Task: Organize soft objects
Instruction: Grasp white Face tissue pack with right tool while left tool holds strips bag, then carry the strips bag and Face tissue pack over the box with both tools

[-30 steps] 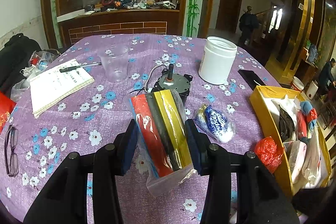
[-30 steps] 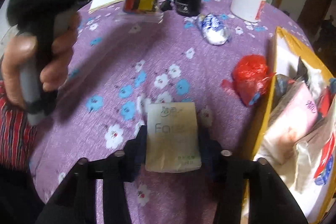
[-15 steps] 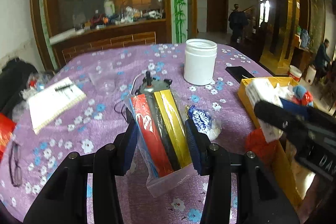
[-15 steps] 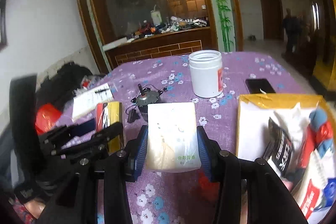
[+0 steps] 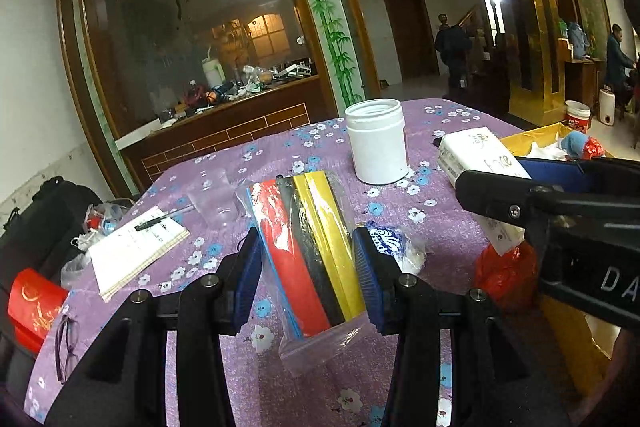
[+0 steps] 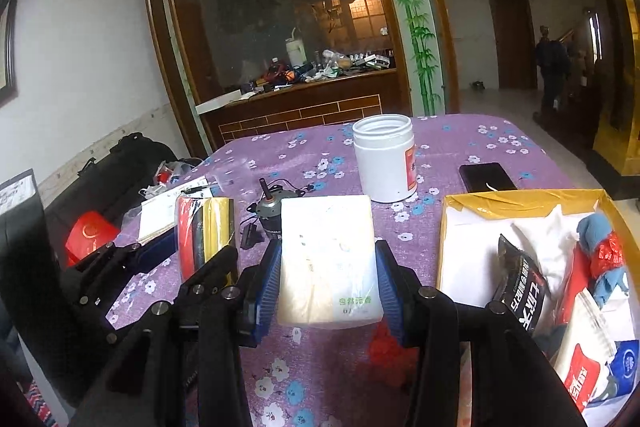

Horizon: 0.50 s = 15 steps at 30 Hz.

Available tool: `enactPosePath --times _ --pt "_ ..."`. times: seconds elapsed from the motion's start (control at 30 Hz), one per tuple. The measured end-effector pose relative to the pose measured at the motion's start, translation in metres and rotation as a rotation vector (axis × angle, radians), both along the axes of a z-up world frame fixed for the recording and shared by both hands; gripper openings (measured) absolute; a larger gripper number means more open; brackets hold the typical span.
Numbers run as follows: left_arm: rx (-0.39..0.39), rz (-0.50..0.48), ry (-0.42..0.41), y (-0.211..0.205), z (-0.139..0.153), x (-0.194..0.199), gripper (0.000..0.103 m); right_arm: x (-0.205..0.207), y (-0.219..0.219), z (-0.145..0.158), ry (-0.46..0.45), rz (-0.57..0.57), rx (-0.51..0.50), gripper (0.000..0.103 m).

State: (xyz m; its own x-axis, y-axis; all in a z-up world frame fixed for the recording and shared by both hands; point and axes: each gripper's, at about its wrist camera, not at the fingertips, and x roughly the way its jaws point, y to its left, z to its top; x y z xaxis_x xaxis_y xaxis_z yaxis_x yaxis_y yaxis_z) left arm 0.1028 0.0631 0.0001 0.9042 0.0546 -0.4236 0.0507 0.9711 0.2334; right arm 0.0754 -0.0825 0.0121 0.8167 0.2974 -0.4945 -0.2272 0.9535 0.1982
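Observation:
My left gripper [image 5: 306,267] is shut on a clear zip bag of red, black and yellow strips [image 5: 310,255], held above the purple flowered table; the bag also shows in the right wrist view [image 6: 204,231]. My right gripper [image 6: 328,287] is shut on a white tissue pack [image 6: 328,259], held in the air left of the yellow box [image 6: 520,201]; the pack shows in the left wrist view [image 5: 476,157]. The box holds several soft packets. A blue-and-white wrapped pack [image 5: 394,243] and a red plastic bag [image 5: 504,275] lie on the table.
A white jar [image 6: 386,157], a small motor [image 6: 268,205], a clear cup [image 5: 212,195], a notebook with a pen [image 5: 136,249], a black phone [image 6: 486,177] and glasses [image 5: 64,339] are on the table. A black bag [image 5: 36,219] sits at the left.
Both grippers have risen from the table with their loads and tilted up. The right gripper with the tissue pack has come alongside the left one, near the box.

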Motion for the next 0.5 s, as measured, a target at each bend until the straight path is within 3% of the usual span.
enactPosePath --times 0.5 --pt "0.017 0.006 -0.005 -0.0032 -0.0016 -0.0004 0.043 -0.0012 -0.0020 0.0011 -0.008 -0.005 0.009 0.046"
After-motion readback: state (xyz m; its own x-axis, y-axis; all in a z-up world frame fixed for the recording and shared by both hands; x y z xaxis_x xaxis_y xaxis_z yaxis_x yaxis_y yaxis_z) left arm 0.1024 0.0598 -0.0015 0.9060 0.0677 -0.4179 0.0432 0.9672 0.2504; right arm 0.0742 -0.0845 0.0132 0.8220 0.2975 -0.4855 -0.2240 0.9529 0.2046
